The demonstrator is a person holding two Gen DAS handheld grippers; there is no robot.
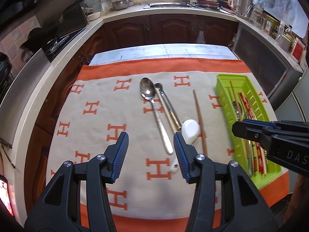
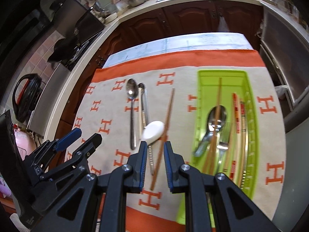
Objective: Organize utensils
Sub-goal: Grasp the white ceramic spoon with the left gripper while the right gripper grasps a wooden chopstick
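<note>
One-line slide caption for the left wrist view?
Open left tool above loose spoons and a chopstick on the H-patterned cloth, green tray partly filled.

The right hand-held gripper (image 2: 154,166) hangs over the cloth (image 2: 193,181) with its jaws narrowly apart and nothing pinched; a brown chopstick (image 2: 164,133) lies on the cloth below the gap. A white spoon (image 2: 153,132) rests just beside it, with a metal spoon (image 2: 132,104) further left. The green tray (image 2: 251,127) to the right holds a spoon, a fork and chopsticks. The left hand-held gripper (image 2: 83,136) shows at the left edge.
</note>
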